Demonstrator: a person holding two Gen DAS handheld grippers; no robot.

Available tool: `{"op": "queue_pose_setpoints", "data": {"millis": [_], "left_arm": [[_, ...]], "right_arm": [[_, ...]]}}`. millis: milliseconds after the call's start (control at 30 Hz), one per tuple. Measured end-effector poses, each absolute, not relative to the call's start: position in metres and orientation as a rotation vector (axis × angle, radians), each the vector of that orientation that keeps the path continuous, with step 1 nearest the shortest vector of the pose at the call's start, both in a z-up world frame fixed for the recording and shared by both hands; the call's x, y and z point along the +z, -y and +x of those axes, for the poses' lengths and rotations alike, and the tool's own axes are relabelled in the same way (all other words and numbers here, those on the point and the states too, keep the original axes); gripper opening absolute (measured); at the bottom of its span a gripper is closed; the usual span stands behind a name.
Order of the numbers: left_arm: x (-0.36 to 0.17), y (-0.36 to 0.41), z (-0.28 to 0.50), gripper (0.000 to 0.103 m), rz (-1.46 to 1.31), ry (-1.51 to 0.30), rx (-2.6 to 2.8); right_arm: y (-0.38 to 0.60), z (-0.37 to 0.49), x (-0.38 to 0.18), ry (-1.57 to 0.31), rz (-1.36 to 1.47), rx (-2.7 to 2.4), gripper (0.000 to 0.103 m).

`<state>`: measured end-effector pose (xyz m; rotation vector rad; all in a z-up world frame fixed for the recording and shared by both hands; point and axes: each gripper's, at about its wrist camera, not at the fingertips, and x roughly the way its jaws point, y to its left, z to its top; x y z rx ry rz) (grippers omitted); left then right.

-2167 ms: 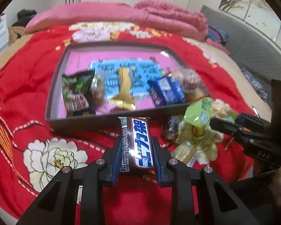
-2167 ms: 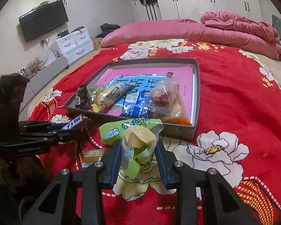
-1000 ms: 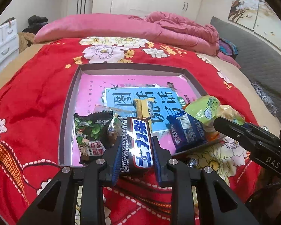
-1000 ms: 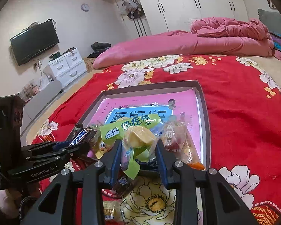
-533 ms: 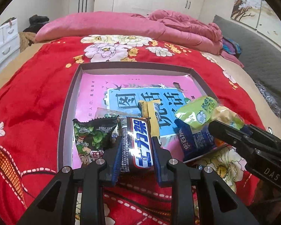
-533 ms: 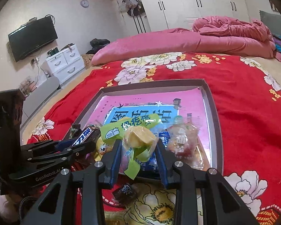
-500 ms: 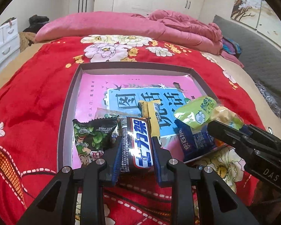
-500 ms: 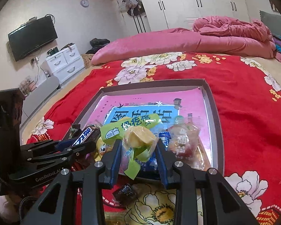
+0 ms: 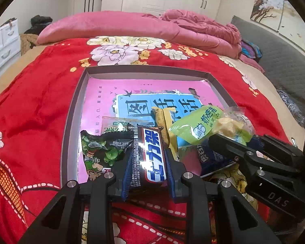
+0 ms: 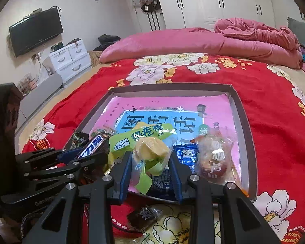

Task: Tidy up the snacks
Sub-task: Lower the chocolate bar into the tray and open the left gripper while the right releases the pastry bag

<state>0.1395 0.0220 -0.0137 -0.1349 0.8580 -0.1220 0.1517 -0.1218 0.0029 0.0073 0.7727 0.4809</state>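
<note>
White wardrobes [image 10: 223, 4], wall television [image 10: 35, 30], pink-quilted bed [image 9: 111, 28].

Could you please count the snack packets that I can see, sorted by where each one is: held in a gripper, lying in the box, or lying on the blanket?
Held: 2 (chocolate bar, green-label pastry)
In box: 5
On blanket: 1 (dark candy)
Total: 8

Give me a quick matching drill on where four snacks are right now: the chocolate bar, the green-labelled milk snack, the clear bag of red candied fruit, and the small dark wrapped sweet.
Things:
1. chocolate bar
2. green-labelled milk snack
3. clear bag of red fruit
4. small dark sweet

Places:
A. on the red blanket, outside the tray
B. in the right gripper
C. lying in the tray
D. in the left gripper

Pairs: 1-D, 2-B, 3-C, 4-A
</note>
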Motion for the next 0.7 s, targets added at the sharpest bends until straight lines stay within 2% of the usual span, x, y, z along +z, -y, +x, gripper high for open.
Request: {"op": "queue_pose_setpoints", "data": {"millis": [700], "left_arm": [[-0.0126,-0.0185,0.1376,0.031,-0.137,-0.855,-0.133]], "right_arm": [[0.1298,0.1514,0.0039,-0.761,0.013,0.446,0.037]]}}
